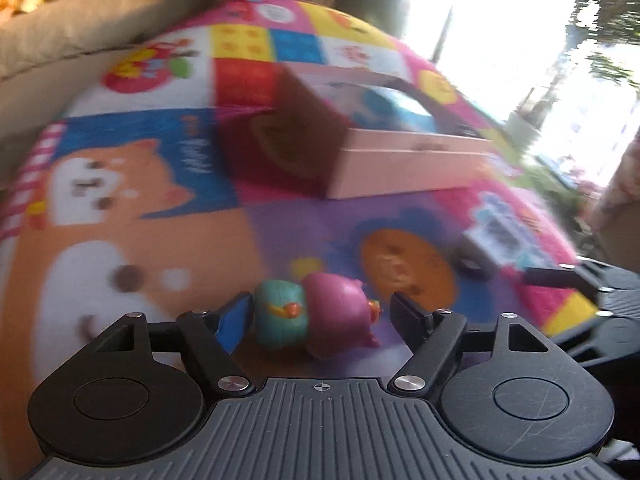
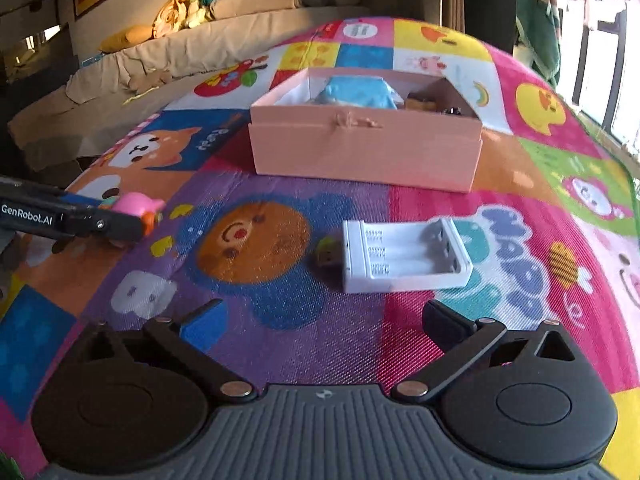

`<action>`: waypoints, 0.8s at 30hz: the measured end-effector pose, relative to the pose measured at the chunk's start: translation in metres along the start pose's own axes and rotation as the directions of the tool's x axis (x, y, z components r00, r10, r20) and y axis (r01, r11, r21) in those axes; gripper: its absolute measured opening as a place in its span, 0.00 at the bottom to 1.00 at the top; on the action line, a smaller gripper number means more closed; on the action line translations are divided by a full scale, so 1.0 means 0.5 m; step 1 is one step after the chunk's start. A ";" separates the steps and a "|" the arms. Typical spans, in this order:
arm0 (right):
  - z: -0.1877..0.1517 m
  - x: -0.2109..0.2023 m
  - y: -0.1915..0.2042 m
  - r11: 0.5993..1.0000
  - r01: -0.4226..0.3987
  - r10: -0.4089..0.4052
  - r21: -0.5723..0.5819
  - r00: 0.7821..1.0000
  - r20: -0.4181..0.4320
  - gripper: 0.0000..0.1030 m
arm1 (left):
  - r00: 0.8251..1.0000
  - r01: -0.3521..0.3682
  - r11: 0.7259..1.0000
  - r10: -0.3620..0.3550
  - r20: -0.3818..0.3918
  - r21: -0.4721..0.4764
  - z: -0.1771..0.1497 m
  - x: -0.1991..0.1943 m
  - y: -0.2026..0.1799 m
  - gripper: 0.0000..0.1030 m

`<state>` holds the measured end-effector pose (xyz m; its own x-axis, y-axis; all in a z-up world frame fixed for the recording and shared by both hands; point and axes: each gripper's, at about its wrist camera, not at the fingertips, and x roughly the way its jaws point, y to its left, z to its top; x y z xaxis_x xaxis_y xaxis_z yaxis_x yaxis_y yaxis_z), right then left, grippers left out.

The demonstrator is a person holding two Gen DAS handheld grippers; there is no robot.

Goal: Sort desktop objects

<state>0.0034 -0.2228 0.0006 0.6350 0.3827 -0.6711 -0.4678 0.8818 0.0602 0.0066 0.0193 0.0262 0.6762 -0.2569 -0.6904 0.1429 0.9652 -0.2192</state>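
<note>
Between spread pads, pink-and-teal toy (image 1: pixel 316 320) lies blurred.

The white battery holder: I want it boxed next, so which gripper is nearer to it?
Right. The right gripper hangs open just in front of the battery holder, not touching it. The left gripper is off to its left, around the pink and teal toys.

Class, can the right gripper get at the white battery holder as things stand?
Probably yes. The right gripper has its jaws open, and only bare mat lies between it and the battery holder.
</note>
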 end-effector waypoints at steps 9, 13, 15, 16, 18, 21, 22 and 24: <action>-0.001 0.004 0.007 1.000 0.006 -0.007 -0.028 1.000 -0.024 1.00 | 0.999 -0.006 0.949 -0.009 0.047 0.315 -0.029 -0.025 -0.073 0.92; -0.005 0.002 0.006 1.000 0.005 -0.005 -0.030 1.000 -0.010 1.00 | 0.998 -0.063 0.914 0.045 0.054 0.400 -0.039 -0.010 -0.084 0.92; -0.008 0.000 0.007 0.999 0.004 -0.004 -0.033 1.000 -0.001 1.00 | 0.994 -0.107 0.900 0.088 0.064 0.423 -0.039 0.007 -0.085 0.92; -0.008 -0.001 0.007 0.999 0.004 -0.003 -0.034 1.000 0.001 1.00 | 0.993 -0.119 0.897 0.100 0.068 0.425 -0.036 0.012 -0.081 0.92; -0.009 -0.002 0.008 0.999 0.006 -0.006 -0.037 1.000 0.004 1.00 | 0.988 -0.151 0.903 0.131 0.076 0.402 -0.028 0.024 -0.070 0.92; -0.008 -0.002 0.009 0.999 0.010 -0.010 -0.041 1.000 0.005 1.00 | 0.975 -0.222 0.913 0.201 0.096 0.342 -0.014 0.036 -0.048 0.92; -0.008 -0.002 0.009 0.999 0.010 -0.009 -0.041 1.000 0.005 1.00 | 0.970 -0.244 0.917 0.223 0.100 0.315 -0.009 0.038 -0.038 0.92; -0.009 -0.002 0.009 0.999 0.010 -0.009 -0.041 1.000 0.005 1.00 | 0.967 -0.254 0.930 0.236 0.096 0.266 -0.002 0.037 -0.020 0.92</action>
<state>-0.0019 -0.2204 -0.0016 0.6422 0.3756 -0.6682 -0.4865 0.8734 0.0233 0.0167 0.0047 0.0149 0.7569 -0.0155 -0.6533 0.1536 0.9759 0.1548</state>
